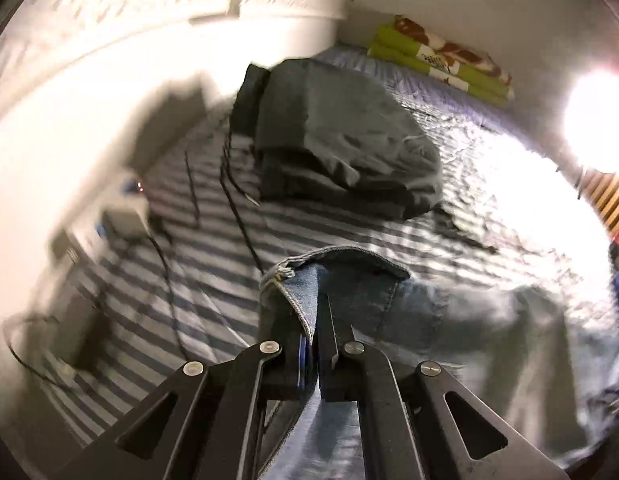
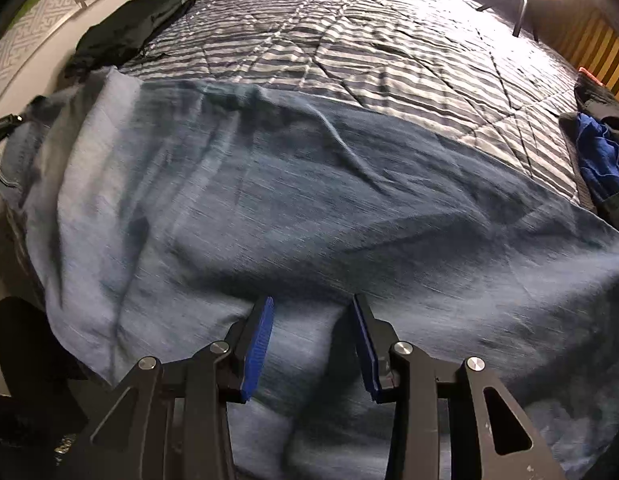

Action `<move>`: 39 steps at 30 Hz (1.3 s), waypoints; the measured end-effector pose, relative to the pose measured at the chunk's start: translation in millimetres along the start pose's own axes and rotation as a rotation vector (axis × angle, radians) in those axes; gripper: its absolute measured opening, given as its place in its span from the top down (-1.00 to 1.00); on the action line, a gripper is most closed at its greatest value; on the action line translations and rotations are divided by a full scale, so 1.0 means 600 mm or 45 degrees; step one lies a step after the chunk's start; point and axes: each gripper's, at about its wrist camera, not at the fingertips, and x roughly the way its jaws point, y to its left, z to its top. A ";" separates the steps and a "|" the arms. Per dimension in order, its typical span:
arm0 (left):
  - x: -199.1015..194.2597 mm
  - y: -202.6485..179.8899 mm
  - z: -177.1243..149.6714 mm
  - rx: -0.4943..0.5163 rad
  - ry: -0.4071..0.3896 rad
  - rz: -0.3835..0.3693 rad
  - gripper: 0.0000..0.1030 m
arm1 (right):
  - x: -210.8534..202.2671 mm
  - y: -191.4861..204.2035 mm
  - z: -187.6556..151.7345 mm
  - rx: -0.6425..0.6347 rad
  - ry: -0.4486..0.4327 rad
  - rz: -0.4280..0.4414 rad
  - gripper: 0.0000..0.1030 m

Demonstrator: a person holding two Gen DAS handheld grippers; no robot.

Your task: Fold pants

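Left claw [image 1: 318, 320]: clenched on the hem of the jeans [image 1: 349, 276], pinning one corner for the fold.
Right claw [image 2: 313, 312]: released, jaws astride a ridge of the denim, pads not pressing.
Jeans: spread directly beneath and ahead of both claws.
Striped quilt [image 2: 349, 40]: beyond the claws, the folding surface.
Dark folded garments [image 1: 341, 136]: ahead of the left claw, set aside.

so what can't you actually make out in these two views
- Left wrist view: how much denim the left gripper's shut fingers pinch; they cover the jeans edge.
- Left wrist view: boxes and cables beside the bed, motion-blurred.
- Right wrist view: jeans' hems, cut off by the frame; dark pile too dim.
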 end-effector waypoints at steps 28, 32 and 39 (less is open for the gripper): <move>0.008 0.111 -0.152 -0.297 0.286 -0.082 -0.12 | -0.074 0.264 0.016 -0.431 -0.156 0.269 0.18; 0.001 0.086 -0.137 -0.263 0.244 -0.032 0.84 | -0.067 0.271 0.018 -0.411 -0.148 0.263 0.18; -0.050 0.100 -0.095 -0.225 0.176 0.109 0.77 | -0.055 0.256 0.020 -0.370 -0.110 0.234 0.18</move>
